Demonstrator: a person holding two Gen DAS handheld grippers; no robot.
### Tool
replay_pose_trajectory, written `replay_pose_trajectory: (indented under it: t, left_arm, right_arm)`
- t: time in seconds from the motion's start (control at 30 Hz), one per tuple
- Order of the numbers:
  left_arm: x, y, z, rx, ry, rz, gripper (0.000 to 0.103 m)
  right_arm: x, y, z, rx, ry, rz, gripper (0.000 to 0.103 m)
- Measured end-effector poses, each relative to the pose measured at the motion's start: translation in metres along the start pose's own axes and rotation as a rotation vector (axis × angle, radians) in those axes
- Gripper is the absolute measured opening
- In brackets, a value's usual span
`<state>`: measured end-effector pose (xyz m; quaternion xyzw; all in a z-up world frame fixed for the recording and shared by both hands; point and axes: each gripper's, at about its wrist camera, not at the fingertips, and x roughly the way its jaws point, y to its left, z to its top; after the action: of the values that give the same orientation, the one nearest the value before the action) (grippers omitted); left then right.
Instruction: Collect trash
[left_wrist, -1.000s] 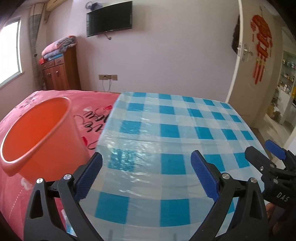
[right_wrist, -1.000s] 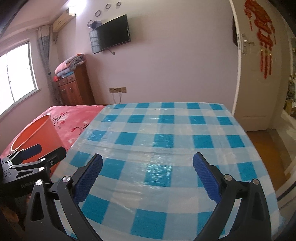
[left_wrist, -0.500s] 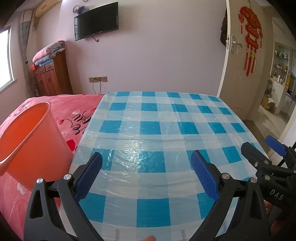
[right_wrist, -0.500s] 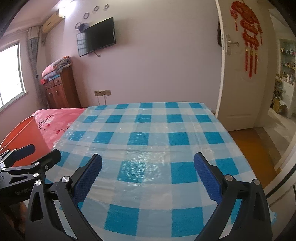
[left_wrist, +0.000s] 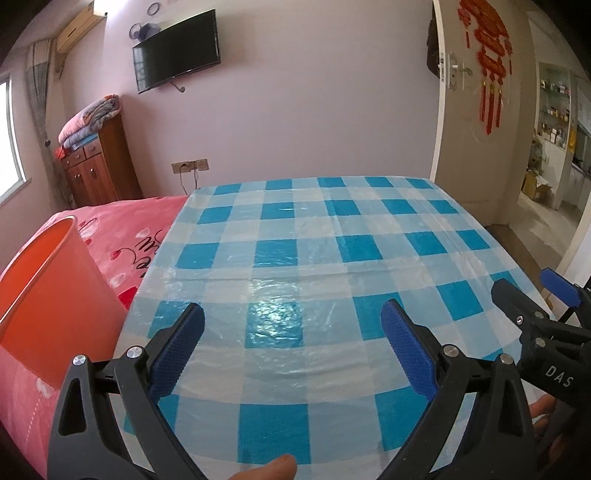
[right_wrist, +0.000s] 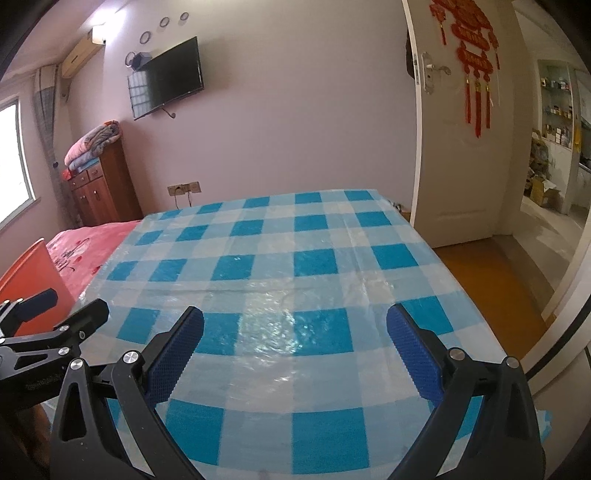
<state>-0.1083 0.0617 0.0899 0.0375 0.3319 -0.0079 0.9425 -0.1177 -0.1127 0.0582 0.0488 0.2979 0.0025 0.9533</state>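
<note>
A bedroom table under a blue-and-white checked plastic cloth (left_wrist: 295, 258) fills both views. The left gripper (left_wrist: 291, 339) hangs over its near edge, jaws spread wide and empty; the right gripper (right_wrist: 295, 343) is level beside it, equally wide. An orange bin (left_wrist: 48, 295) stands left on the pink bedspread (left_wrist: 125, 229). A fingertip (left_wrist: 273, 470) shows below.

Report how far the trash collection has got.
Done, apparently: no trash shows on the checked tablecloth. In hand: nothing; the left tool and right tool are both open and empty above it. Left: unclear; the orange bin sits on the pink bedspread, its inside hidden.
</note>
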Motion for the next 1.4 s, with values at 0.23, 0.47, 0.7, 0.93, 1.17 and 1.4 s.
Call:
replay_pose_trajectory:
  t: [0.23, 0.47, 0.7, 0.93, 1.17, 1.4]
  left_arm:
    - [0.013, -0.019, -0.001, 0.02, 0.011, -0.002, 0.097]
    - [0.027, -0.029, -0.004, 0.013, 0.03, 0.005, 0.097]
    - [0.042, -0.035, -0.007, 0.016, 0.047, 0.014, 0.097]
    - [0.055, -0.037, -0.008, 0.015, 0.068, 0.01, 0.097]
    - [0.071, -0.042, -0.006, 0.012, 0.108, -0.01, 0.097]
    - [0.096, -0.048, -0.003, -0.009, 0.194, -0.01, 0.097]
  right_arm:
    - [0.008, -0.017, -0.006, -0.005, -0.007, -0.034, 0.098]
    - [0.021, -0.029, -0.012, -0.004, 0.011, -0.051, 0.098]
    - [0.028, -0.029, -0.015, -0.028, 0.019, -0.037, 0.098]
    - [0.04, -0.033, -0.013, 0.0, 0.072, -0.013, 0.098]
    - [0.052, -0.037, -0.01, 0.015, 0.14, -0.003, 0.098]
    - [0.073, -0.049, -0.003, 0.041, 0.224, -0.023, 0.098]
